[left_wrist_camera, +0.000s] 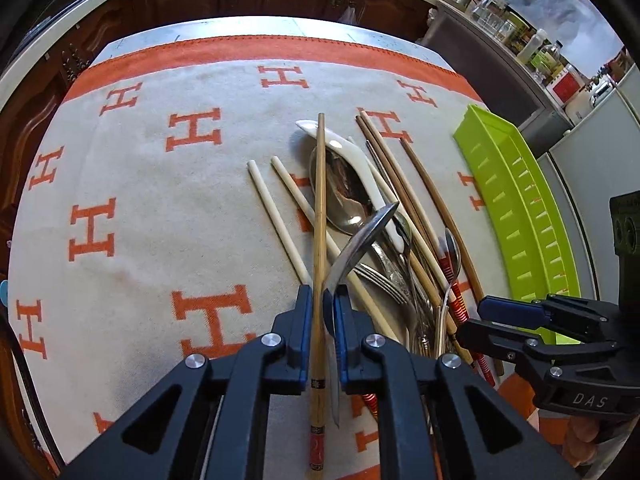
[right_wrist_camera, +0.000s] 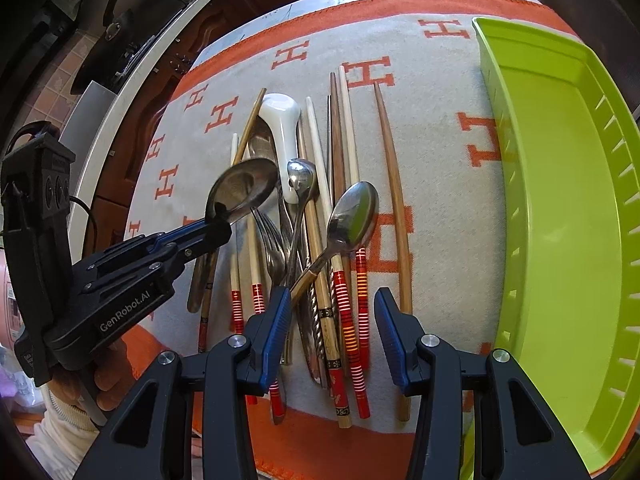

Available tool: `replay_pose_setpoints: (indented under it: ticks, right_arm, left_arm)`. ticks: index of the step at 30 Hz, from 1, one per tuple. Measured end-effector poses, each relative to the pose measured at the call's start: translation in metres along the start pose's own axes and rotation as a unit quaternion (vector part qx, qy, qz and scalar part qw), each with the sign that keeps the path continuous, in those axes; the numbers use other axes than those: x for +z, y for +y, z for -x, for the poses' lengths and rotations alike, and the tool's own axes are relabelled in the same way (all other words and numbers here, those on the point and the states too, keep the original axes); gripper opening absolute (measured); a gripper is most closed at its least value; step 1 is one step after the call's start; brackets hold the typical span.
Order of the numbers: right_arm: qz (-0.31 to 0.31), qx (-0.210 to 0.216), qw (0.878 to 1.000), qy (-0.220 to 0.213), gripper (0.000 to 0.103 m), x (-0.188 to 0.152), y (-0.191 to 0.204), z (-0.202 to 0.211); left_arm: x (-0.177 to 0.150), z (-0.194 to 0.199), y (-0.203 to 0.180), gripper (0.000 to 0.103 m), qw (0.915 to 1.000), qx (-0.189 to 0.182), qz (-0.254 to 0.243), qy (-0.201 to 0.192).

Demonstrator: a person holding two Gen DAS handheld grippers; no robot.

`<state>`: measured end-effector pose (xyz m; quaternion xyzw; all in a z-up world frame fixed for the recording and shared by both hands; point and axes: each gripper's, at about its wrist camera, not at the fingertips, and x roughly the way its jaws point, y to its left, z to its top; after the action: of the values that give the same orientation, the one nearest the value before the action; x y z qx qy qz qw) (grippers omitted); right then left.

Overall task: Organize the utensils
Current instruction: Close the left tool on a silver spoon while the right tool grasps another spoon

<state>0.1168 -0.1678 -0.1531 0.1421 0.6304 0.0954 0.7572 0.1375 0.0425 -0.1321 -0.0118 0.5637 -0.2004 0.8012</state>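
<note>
A pile of utensils point(right_wrist_camera: 316, 216) lies on the H-patterned cloth: chopsticks, metal spoons, a fork point(right_wrist_camera: 272, 248) and a white ceramic spoon point(right_wrist_camera: 282, 128). My left gripper point(left_wrist_camera: 323, 300) is shut on a large metal spoon point(left_wrist_camera: 360, 240) and a bamboo chopstick point(left_wrist_camera: 319, 240), lifted above the pile; the spoon also shows in the right wrist view point(right_wrist_camera: 242, 190). My right gripper point(right_wrist_camera: 330, 320) is open and empty, hovering over the handle ends of the red-striped chopsticks point(right_wrist_camera: 348, 320). A small spoon point(right_wrist_camera: 354, 212) lies between its fingers' line of sight.
A lime green slotted tray point(right_wrist_camera: 560, 200) stands at the right of the pile, also in the left wrist view point(left_wrist_camera: 516, 208). The orange-and-grey cloth point(left_wrist_camera: 140, 200) covers the table. Dark cabinets and a cluttered counter point(left_wrist_camera: 520, 32) lie beyond.
</note>
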Motion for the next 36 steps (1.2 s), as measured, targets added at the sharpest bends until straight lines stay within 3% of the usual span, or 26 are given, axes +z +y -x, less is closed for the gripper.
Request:
replay_pose_setpoints:
  ticks: [6, 12, 20, 24, 26, 28, 32, 34, 36]
  right_arm:
    - [-0.007, 0.008, 1.0, -0.003, 0.045, 0.003, 0.001, -0.003]
    - [-0.023, 0.004, 1.0, -0.021, 0.045, 0.014, 0.003, -0.005]
    - [-0.024, -0.063, 0.997, -0.037, 0.045, 0.033, 0.014, -0.024]
    - [-0.015, -0.081, 0.995, -0.05, 0.028, 0.034, 0.019, -0.027]
    - [-0.016, -0.083, 0.995, -0.057, 0.025, 0.033, 0.021, -0.027]
    - [-0.017, -0.081, 0.995, -0.061, 0.024, 0.031, 0.02, -0.026]
    - [-0.026, -0.06, 0.995, -0.073, 0.016, 0.026, 0.013, -0.017]
    - [-0.034, -0.037, 0.996, -0.077, 0.006, 0.024, 0.006, -0.012]
    - [-0.042, -0.015, 0.996, -0.075, 0.005, 0.023, 0.0, -0.01]
  left_arm:
    - [-0.003, 0.008, 0.007, 0.0, 0.9998, 0.009, 0.003, -0.015]
    - [-0.006, 0.017, 0.006, 0.0, 0.9992, 0.011, 0.01, -0.037]
    - [-0.01, 0.017, 0.019, 0.0, 0.9991, 0.005, 0.026, -0.034]
    - [-0.012, 0.016, 0.023, 0.0, 0.999, -0.007, 0.034, -0.03]
    - [-0.011, 0.014, 0.024, 0.0, 0.9987, -0.014, 0.04, -0.027]
    - [-0.009, 0.012, 0.026, 0.005, 0.9982, -0.025, 0.047, -0.025]
    - [-0.006, 0.01, 0.031, 0.036, 0.9969, -0.029, 0.065, -0.035]
    - [-0.004, 0.01, 0.034, 0.039, 0.9961, -0.03, 0.071, -0.042]
    - [-0.002, 0.008, 0.035, 0.039, 0.9959, -0.031, 0.072, -0.045]
